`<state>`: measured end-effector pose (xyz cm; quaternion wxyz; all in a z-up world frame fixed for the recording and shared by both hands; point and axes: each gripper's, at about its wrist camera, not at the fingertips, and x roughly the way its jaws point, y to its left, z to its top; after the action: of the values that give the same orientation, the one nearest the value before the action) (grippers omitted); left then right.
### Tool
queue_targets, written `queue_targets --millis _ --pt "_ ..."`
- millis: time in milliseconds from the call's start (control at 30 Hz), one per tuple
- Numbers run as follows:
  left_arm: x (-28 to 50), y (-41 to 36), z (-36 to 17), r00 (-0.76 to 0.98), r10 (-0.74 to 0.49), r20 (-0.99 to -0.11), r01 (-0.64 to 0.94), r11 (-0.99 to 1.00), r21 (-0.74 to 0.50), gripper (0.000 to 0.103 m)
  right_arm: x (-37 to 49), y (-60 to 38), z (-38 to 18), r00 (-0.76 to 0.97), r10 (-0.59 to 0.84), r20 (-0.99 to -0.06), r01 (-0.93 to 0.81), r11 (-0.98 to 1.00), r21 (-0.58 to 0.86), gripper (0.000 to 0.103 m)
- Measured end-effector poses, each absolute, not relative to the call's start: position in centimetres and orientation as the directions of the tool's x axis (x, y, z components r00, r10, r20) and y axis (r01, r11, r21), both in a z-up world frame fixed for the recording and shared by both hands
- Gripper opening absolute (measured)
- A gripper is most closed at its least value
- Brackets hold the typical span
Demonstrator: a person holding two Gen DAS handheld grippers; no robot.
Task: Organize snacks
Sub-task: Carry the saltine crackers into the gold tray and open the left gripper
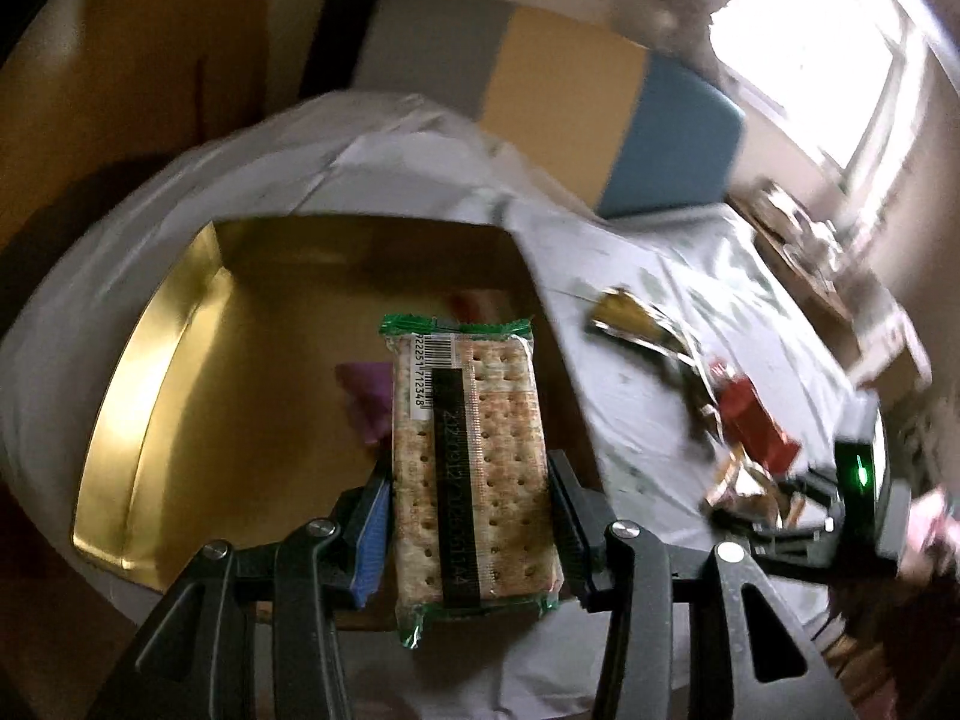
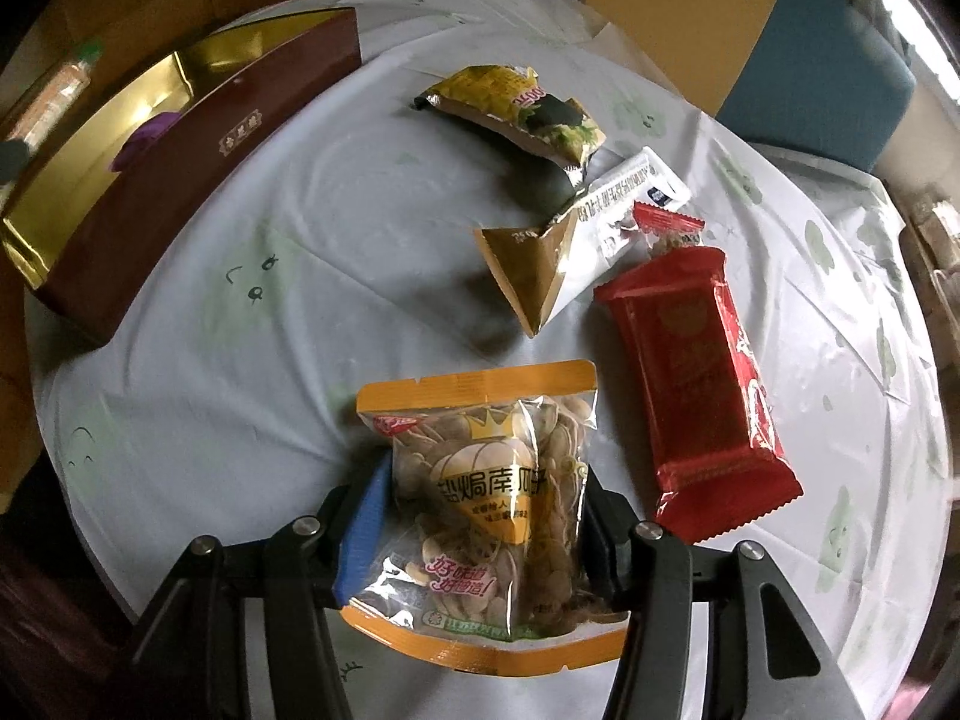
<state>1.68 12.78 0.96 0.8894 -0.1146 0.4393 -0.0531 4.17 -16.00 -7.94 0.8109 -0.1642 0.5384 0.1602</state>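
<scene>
White cloth with faint green prints covers the table (image 2: 252, 312), which fills both views.

At the left gripper (image 1: 471, 516), the cracker pack (image 1: 471, 456) is pinched between the two fingers, narrowed onto its long sides. The pack hangs over the gold-lined box (image 1: 156, 396); whether it touches the box floor cannot be told. A purple item (image 1: 366, 396) lies on the gold floor just beside the pack, half hidden by it. Something reddish behind the pack's far end is too blurred to name.

At the right gripper (image 2: 483, 525), the seed bag (image 2: 486, 510), clear with an orange border, sits between the fingers, which press against both its sides. Whether the bag is lifted off the cloth cannot be told.

Just right of the bag, a red bar (image 2: 696, 384) lies on the cloth. Beyond it, a gold-and-white pouch (image 2: 564, 252) rests with a small red candy (image 2: 666, 231) touching its right edge. Farther off lies a yellow-black pouch (image 2: 516, 111).

From the right wrist, the box (image 2: 198, 162) shows a dark red outer wall at the table's left edge, well apart from the loose snacks, with the purple item (image 2: 147, 132) inside. A yellow and blue panel (image 1: 618, 126) stands behind the table.
</scene>
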Motion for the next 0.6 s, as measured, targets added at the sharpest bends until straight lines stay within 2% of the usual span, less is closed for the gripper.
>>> queue_targets --millis 300,467,600 --pt "4.3 16.7 0.3 0.588 -0.178 -0.789 -0.125 0.944 -0.306 0.047 3.9 -15.7 -7.8 0.376 0.074 -0.924 -0.447 0.888 -0.111 0.057" --pt "7.9 16.1 0.5 0.574 -0.172 -0.801 -0.096 0.957 -0.275 0.048 3.9 -15.7 -7.7 0.370 0.077 -0.926 -0.445 0.890 -0.104 0.057" --pt "11.0 15.4 0.1 0.555 -0.201 -0.807 -0.102 0.947 -0.306 0.048 4.1 -15.8 -7.8 0.366 0.079 -0.927 -0.443 0.891 -0.099 0.057"
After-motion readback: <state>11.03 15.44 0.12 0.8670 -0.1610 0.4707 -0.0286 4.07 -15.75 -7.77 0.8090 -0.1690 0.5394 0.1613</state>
